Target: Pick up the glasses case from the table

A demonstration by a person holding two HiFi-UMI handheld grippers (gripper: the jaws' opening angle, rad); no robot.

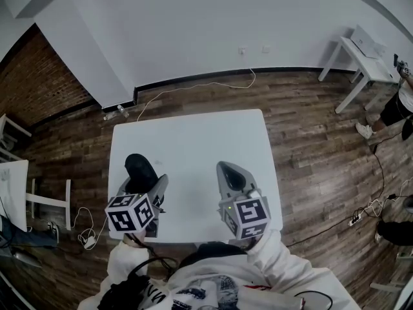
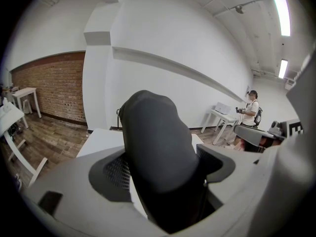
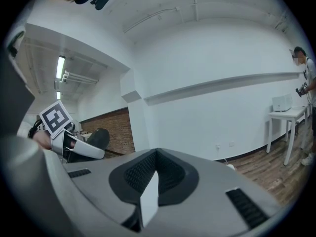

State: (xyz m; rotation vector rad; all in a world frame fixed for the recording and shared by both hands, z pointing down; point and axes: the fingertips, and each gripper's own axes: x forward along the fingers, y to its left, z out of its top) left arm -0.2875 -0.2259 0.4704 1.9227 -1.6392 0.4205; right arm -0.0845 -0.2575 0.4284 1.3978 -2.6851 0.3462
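White sleeves (image 1: 284,263) sit lowest in the head view, and both tools reach out from them over the white table (image 1: 193,141). Between the fingers of the left gripper (image 1: 147,179) is the dark glasses case (image 1: 139,165). The right gripper (image 1: 230,176) sits off to the side, with only bare table past its tips.

In the left gripper view, the case fills the gap. The fingers squeeze both its sides so it cannot slip. I think it is lifted off the table.

In the right gripper view, the fingers are pressed together and hold nothing. One tool is enough for this job, so this one sits out of the way.
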